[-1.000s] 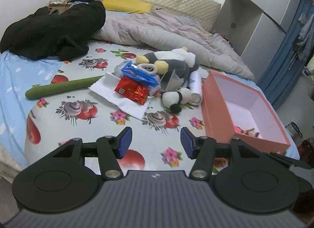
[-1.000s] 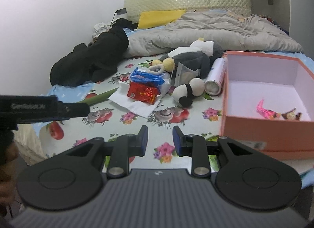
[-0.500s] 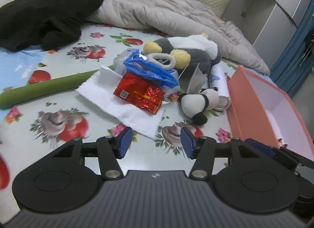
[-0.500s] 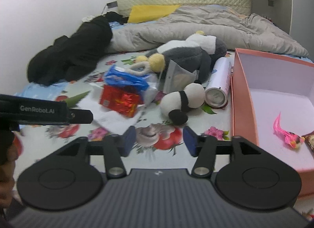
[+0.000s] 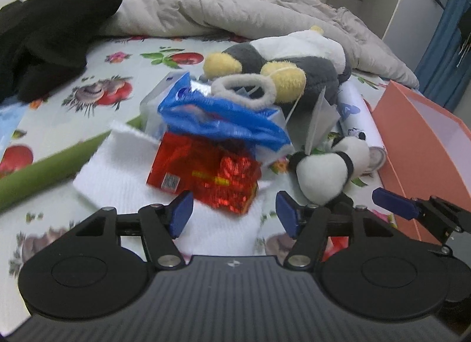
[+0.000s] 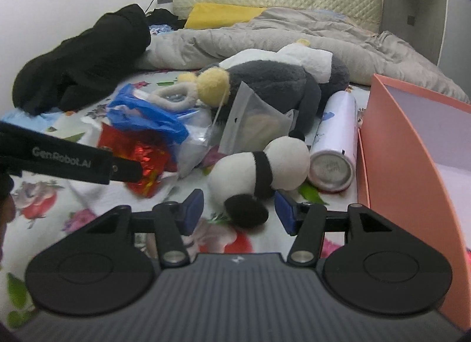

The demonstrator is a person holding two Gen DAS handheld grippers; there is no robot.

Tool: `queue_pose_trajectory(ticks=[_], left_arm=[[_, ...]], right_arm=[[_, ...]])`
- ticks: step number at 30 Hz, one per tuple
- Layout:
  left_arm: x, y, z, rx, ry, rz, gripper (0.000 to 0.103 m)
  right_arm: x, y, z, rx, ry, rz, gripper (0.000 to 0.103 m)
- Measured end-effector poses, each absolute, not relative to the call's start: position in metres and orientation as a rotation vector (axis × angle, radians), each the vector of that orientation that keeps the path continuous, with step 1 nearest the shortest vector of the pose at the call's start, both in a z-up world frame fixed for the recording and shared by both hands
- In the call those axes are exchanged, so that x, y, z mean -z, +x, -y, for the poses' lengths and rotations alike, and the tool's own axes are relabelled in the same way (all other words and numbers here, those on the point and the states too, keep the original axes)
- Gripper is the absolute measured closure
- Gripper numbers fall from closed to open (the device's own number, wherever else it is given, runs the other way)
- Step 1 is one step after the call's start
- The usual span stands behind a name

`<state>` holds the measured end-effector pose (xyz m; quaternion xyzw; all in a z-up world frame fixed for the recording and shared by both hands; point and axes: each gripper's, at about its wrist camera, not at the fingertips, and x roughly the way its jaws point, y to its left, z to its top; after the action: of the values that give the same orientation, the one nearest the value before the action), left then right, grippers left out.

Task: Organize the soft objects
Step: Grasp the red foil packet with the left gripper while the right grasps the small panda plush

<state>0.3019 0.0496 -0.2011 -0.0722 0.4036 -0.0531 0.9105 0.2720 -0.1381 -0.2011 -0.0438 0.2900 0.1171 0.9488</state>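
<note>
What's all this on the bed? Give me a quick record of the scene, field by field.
place: bed with fruit-print sheet
toys: small panda; big grey plush behind it
wrappers: red foil pack on white cloth; blue bag on top
can: white can lying beside box
box: orange box, open
left gripper: open, before the red pack
right gripper: open, at the panda

The red foil packet (image 5: 206, 171) is partly covered by the blue bag (image 5: 223, 118).

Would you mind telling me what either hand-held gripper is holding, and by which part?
Nothing is held: the left hand-held gripper and right hand-held gripper are both open and empty.
</note>
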Motion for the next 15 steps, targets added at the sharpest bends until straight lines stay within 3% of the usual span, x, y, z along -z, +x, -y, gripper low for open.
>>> queue_pose_trajectory(ticks=[7,15], left_arm=[[0.211,0.328,-0.037,0.115,-0.071,-0.832,0.035],[0.229,0.338,-0.026,0.094,-0.015,-0.844,0.039]], right_arm=[[0.217,0.290,0.139,-0.256,-0.096,-0.629,0.048],[0.227,0.295,0.139,-0.270,-0.092,-0.653,0.060]])
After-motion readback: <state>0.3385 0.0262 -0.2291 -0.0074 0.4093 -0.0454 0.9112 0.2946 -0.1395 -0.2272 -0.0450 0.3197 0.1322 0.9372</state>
